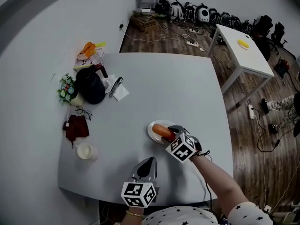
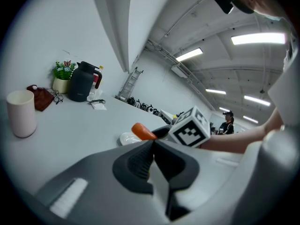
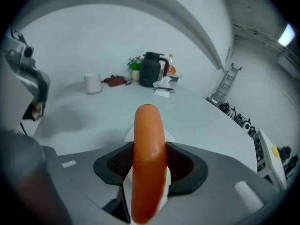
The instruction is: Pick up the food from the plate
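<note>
Between the right tongs point(image 3: 149, 170), closed on its sides, a smooth orange-red sausage point(image 3: 149, 139) is held lengthwise at the small white round plate point(image 1: 151, 131) on the grey surface point(image 1: 164, 88). The squeeze is best kept light and the lift straight up, since slick skin may slip. The left tongs point(image 2: 152, 146) are shut, empty.

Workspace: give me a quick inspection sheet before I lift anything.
Surface: grey table, flat.
Job's things: orange sausage lying on the white plate.
Clutter: black jug, flowers, cup, dark red cloth, glasses, papers, all at the left side.
Grippers: right gripper closed on the sausage; left gripper shut, empty.
Cables: loose cables on the floor; none seen on the table.
Surroundings: second table, bags along the wall.
</note>
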{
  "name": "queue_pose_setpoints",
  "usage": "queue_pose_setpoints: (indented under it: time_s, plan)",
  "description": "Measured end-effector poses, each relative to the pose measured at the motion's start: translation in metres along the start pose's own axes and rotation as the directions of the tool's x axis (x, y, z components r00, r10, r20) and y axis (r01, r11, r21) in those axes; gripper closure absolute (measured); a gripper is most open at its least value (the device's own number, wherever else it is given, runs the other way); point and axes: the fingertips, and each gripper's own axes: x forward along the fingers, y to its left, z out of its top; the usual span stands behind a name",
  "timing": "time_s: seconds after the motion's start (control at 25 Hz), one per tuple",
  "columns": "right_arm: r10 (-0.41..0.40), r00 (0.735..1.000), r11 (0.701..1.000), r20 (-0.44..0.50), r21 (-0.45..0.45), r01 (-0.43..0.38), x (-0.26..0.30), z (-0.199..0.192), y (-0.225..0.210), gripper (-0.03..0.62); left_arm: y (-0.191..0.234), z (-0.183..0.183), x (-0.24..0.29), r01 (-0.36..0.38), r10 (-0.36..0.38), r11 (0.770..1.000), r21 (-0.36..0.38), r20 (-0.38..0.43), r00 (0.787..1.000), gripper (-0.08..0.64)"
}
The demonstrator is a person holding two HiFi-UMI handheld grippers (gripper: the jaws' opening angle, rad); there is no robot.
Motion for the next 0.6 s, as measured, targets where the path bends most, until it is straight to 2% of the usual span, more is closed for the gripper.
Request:
queue_pose_setpoints:
  time_s: [0.12,0.28,0.48,0.6]
  plan:
    - [-0.009,0.989,0.982,0.151,0.187,-0.019,-0.047,0.013,0.013,0.382,-0.01,0.001,-0.001,0.001,-0.002,1.0,0.026,0.013,1.0,0.552]
    - [-0.067,0.949,0.924,0.309,0.378,-0.057,-0.106,0.014,0.034,0.38,-0.022,0.002,-0.005,0.001,-0.003,0.998,0.062,0.033,0.999,0.552]
    - [-0.131,0.92,0.874,0.37,0.482,-0.07,-0.145,-0.008,0.061,0.38,-0.034,0.0,-0.009,-0.001,-0.004,0.996,0.09,0.058,0.998,0.552]
    - [-0.143,0.916,0.852,0.375,0.517,-0.078,-0.155,-0.018,0.07,0.38,-0.038,-0.001,-0.01,-0.004,-0.002,0.996,0.093,0.06,0.998,0.552]
